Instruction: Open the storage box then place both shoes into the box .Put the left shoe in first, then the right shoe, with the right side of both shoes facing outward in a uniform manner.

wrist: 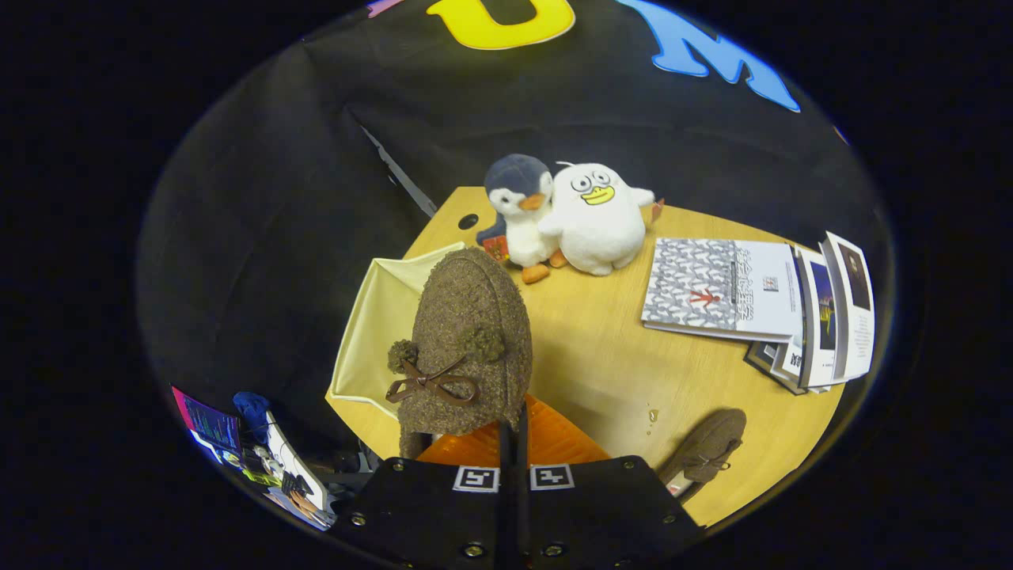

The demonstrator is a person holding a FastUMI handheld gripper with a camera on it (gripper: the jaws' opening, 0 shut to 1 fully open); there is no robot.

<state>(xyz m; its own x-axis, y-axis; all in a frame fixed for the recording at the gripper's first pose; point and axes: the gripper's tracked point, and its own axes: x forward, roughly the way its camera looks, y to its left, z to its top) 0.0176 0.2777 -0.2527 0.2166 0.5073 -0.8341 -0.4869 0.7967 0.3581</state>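
Nearby: claw [513, 431] clamping shoe [463, 348], plushies [570, 215], books [764, 305].

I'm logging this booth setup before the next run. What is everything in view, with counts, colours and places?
held shoe: one, brown fuzzy with bow, gripped between the fingers, toe up over the box
second shoe: one, brown, lying on the table near its front edge
storage box: one, cream, open, behind the held shoe
plush toys: two, blue-white penguin and white duck, side by side at the table's far end
booklets: several, grey-white, fanned beyond the second shoe
table: one, light wood
gripper: one, fingers closed on the held shoe
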